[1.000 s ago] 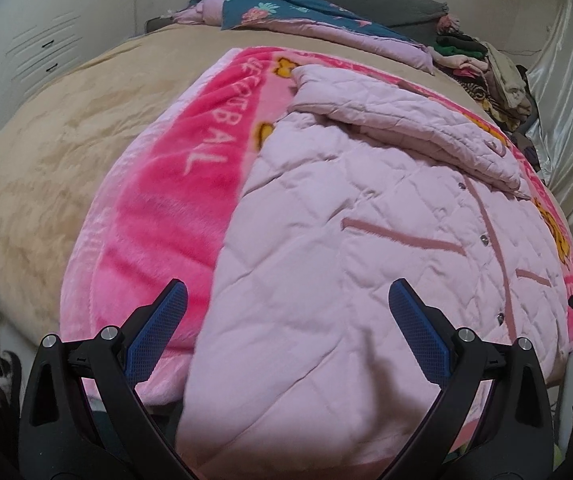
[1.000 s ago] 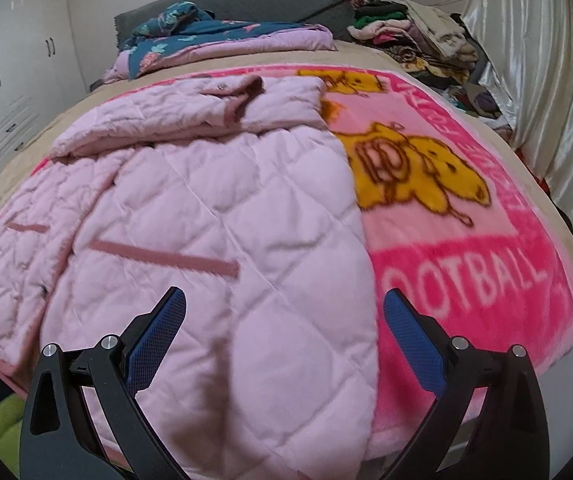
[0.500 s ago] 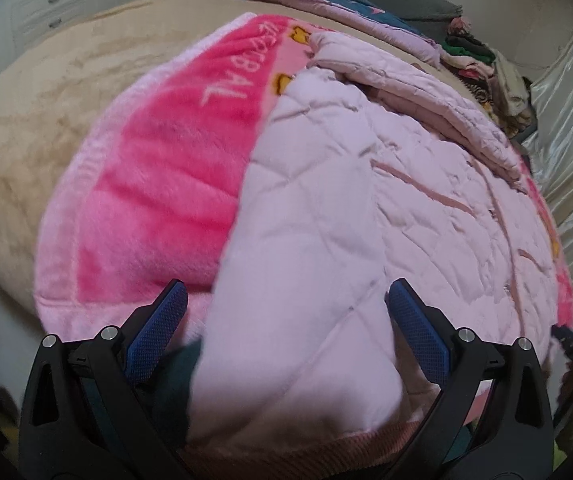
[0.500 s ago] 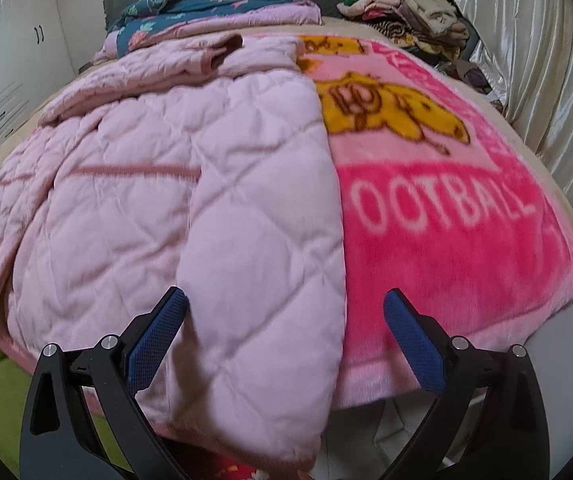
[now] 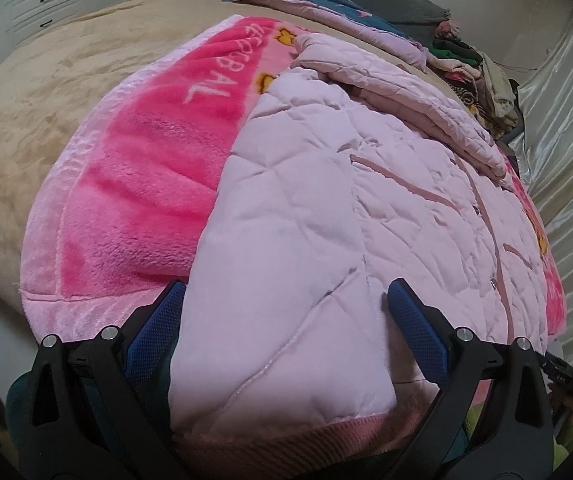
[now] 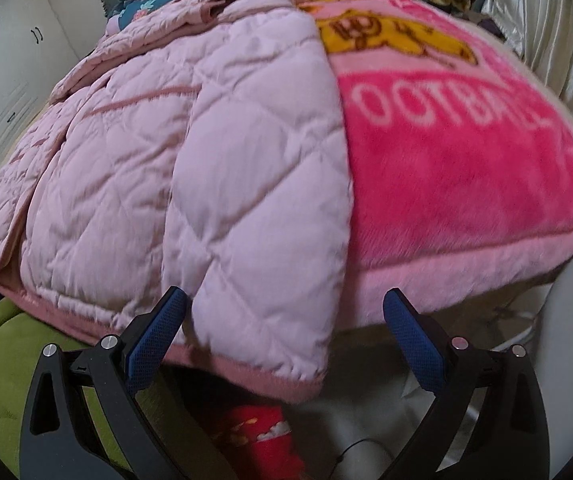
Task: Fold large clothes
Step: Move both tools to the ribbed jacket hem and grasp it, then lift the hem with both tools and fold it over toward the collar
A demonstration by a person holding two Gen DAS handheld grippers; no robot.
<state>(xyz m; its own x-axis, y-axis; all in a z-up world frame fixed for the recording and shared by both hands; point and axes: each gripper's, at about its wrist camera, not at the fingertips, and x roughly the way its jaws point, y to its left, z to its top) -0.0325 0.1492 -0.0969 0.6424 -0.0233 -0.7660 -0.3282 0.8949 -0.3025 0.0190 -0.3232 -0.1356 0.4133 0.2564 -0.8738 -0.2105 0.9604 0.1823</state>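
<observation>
Left wrist view: our left gripper (image 5: 286, 340) points steeply down at the near hem of the pale pink quilted jacket (image 5: 346, 200), which lies spread on a bright pink plush blanket printed with white lettering (image 5: 138, 184). The blanket covers a beige bed (image 5: 34, 92). Both blue-padded fingers (image 5: 416, 332) stand wide apart, straddling the jacket's lower left corner. The pads look clear of the fabric, and nothing is held.

Right wrist view: our right gripper (image 6: 284, 340) points at the opposite lower corner of the same jacket, where the ribbed dusty-pink hem band (image 6: 246, 372) overhangs the bed edge. Its jaws are closing from near full width. The corner lies between them, but neither pad presses on it yet.

We judge that one gripper is set at each hem corner so both corners can be lifted together and the lower half carried towards the collar in one even fold. The overhanging hem gives the lower finger room to pass beneath the fabric.

One sleeve (image 5: 406, 104) lies folded across the upper chest, which suggests the fold is part-way done. The padded fabric is thick, so a deep bite is advisable.
</observation>
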